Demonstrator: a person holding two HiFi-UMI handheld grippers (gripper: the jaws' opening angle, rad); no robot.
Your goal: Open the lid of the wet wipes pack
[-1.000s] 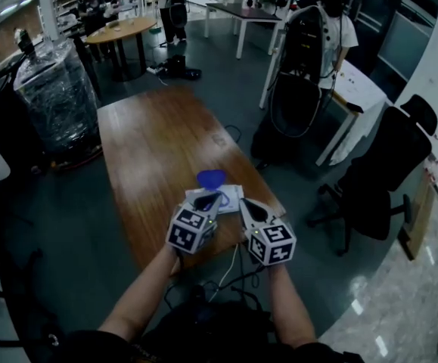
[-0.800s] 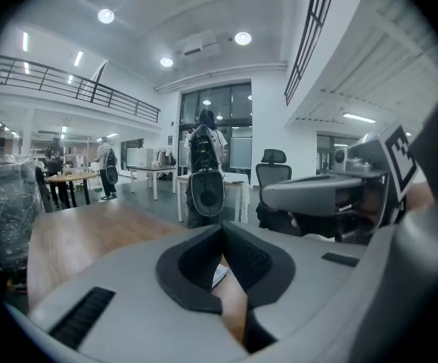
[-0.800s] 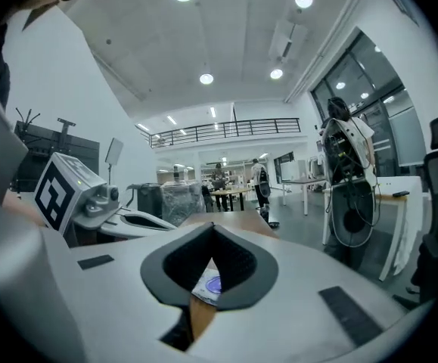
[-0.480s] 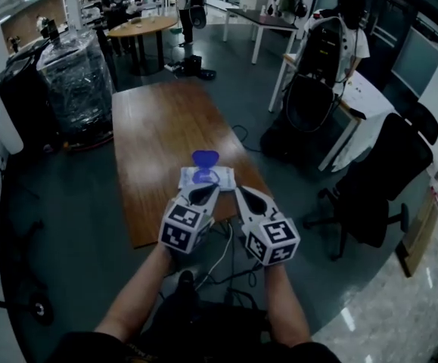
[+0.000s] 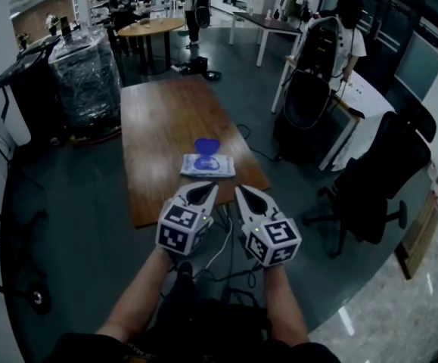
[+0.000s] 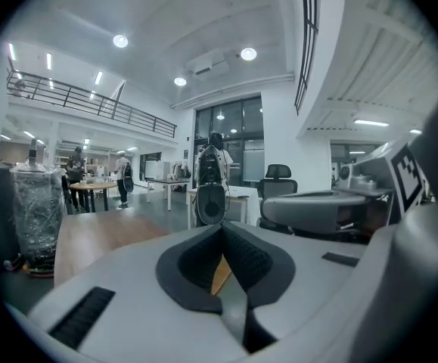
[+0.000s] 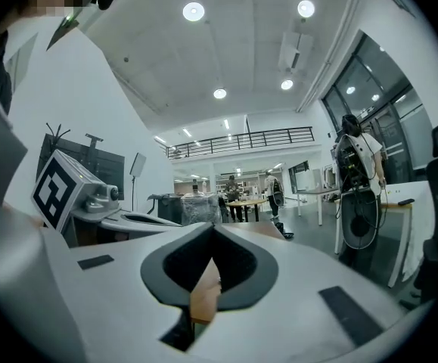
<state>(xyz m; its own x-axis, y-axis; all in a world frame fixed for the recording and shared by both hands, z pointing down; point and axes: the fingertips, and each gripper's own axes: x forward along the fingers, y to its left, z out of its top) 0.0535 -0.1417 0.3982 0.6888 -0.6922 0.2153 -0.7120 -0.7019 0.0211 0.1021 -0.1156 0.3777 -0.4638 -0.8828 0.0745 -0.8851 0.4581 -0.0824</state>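
The wet wipes pack [image 5: 207, 165] lies flat near the front edge of the wooden table [image 5: 162, 116], with its blue lid [image 5: 206, 149] standing up open. My left gripper [image 5: 208, 188] and right gripper [image 5: 240, 192] hang side by side in front of the table edge, short of the pack and touching nothing. Both point roughly level toward it. In the left gripper view the left gripper [image 6: 222, 228] has its jaws meeting at the tip with nothing between them. The right gripper [image 7: 212, 228] looks the same in the right gripper view. The pack is hidden in both gripper views.
A black office chair [image 5: 381, 174] stands to the right, beside a white table [image 5: 358, 95] and a person with a backpack [image 5: 330, 36]. A wrapped pallet [image 5: 88, 74] stands left of the table. Cables [image 5: 220, 254] lie on the floor below my grippers.
Both grippers have drawn back from the pack toward me and risen, still shut. The pack stays on the table with its blue lid up.
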